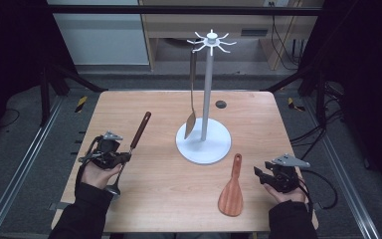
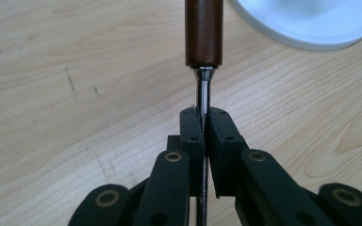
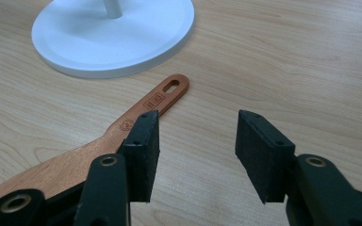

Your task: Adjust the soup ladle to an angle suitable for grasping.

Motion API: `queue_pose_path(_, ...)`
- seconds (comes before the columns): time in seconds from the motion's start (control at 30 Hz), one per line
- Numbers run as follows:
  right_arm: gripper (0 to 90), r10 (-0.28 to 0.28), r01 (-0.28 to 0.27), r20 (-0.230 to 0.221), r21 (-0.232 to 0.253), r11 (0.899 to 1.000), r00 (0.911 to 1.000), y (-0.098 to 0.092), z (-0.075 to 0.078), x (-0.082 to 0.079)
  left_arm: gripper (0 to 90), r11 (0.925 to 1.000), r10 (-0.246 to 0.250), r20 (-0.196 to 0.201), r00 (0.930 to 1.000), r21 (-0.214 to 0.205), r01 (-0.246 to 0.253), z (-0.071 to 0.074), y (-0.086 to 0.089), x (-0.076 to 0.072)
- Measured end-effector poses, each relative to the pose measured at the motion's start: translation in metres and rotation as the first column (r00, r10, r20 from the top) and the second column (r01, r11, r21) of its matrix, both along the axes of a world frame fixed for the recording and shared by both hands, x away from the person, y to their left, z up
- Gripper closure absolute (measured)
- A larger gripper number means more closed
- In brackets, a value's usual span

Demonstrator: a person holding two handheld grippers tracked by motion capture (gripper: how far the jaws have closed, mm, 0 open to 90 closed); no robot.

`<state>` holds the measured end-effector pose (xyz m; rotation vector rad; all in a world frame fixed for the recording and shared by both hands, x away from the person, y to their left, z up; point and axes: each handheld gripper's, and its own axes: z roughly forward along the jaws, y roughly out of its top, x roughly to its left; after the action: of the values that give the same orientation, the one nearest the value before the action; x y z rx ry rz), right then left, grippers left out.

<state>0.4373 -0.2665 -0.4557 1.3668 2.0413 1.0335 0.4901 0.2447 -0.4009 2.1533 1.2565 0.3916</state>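
The left gripper was clamped on the metal shank of a wooden-handled ladle left of the white stand, while the right gripper was held wide open beside the wooden spatula lying near that stand's base.

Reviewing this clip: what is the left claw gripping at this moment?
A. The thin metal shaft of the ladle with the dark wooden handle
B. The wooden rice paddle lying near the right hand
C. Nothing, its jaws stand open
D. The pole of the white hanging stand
A: in the left gripper view the left claw is closed on the metal shaft of the ladle, just below its dark wooden handle; the rice paddle lies untouched on the table.
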Motion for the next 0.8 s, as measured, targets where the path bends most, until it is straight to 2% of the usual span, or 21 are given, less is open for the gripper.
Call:
queue_pose_path(0.1,50.3,0.001,-0.001,0.002,-0.001,1.0,1.0,0.0,0.0,0.0,84.6,0.9999,0.001,0.017,0.9998,-0.013,-0.001,0.005,0.0,-0.002)
queue_pose_path(0.13,50.2,0.001,-0.001,0.002,-0.001,1.0,1.0,0.0,0.0,0.0,84.6,0.9996,-0.001,0.039,0.9992,-0.029,0.003,0.01,0.001,-0.005)
queue_pose_path(0.23,50.3,0.0,0.0,0.002,-0.003,1.0,1.0,0.0,0.0,0.0,84.6,0.9991,0.001,0.058,0.9983,-0.043,0.002,0.014,0.001,-0.007)
queue_pose_path(0.33,50.3,-0.002,0.002,0.002,-0.004,1.0,1.0,0.0,0.0,0.0,84.6,0.9979,-0.003,0.095,0.9955,-0.064,0.009,0.023,0.0,-0.012)
queue_pose_path(0.43,50.3,-0.002,0.002,0.002,-0.005,1.0,1.0,0.0,0.0,0.0,84.6,0.9955,0.001,0.135,0.9908,-0.094,0.012,0.029,-0.001,-0.015)
queue_pose_path(0.67,50.3,-0.001,0.001,0.004,-0.006,1.0,1.0,0.0,-0.001,0.001,84.6,0.9931,-0.012,0.184,0.9828,-0.113,0.034,0.041,-0.005,-0.022)
queue_pose_path(0.77,50.2,0.0,0.0,0.005,-0.008,1.0,1.0,0.0,-0.001,0.001,84.6,0.9917,-0.013,0.209,0.9778,-0.123,0.039,0.046,-0.006,-0.025)
queue_pose_path(0.8,50.1,-0.002,0.002,0.003,-0.006,1.0,1.0,0.0,-0.001,0.001,84.6,0.9903,-0.012,0.227,0.9739,-0.132,0.043,0.049,-0.006,-0.026)
